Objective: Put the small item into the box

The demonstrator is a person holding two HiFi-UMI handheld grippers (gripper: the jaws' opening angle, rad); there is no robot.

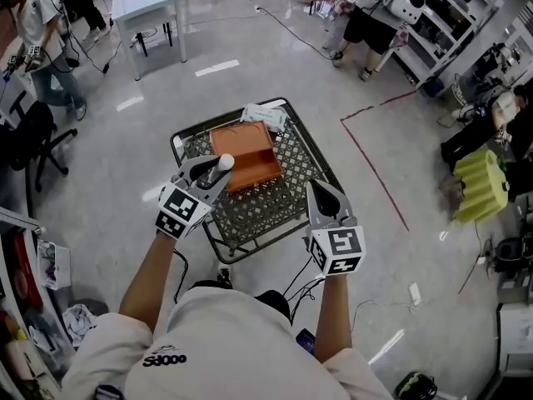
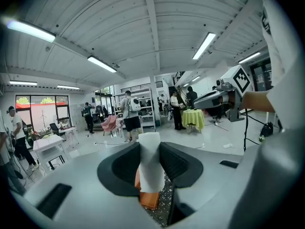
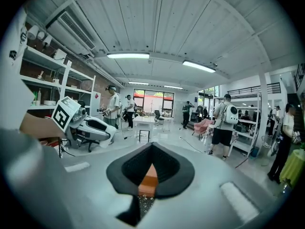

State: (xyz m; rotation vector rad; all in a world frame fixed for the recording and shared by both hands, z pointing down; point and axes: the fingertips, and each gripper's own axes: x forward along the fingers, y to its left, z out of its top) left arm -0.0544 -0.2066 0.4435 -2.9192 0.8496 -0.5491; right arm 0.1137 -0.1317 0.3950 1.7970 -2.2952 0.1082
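Note:
A small white cylinder (image 2: 149, 168) stands upright between the jaws of my left gripper (image 2: 150, 147), which is shut on it. From the head view the left gripper (image 1: 212, 173) hovers over the near left corner of the open orange box (image 1: 247, 155), the white item (image 1: 224, 163) sticking out of its tip. The box lies in a black mesh cart (image 1: 275, 211), and its orange (image 2: 149, 199) shows beneath the item. My right gripper (image 1: 317, 192) hangs over the cart's right side, jaws shut with nothing in them. The box (image 3: 149, 181) appears below the right gripper (image 3: 151, 147).
A white packet (image 1: 266, 116) lies at the cart's far edge behind the box. A white table (image 1: 148, 7) stands far left, an office chair (image 1: 37, 144) at the left, a yellow-green object (image 1: 481, 185) at the right. People stand around the room's edges.

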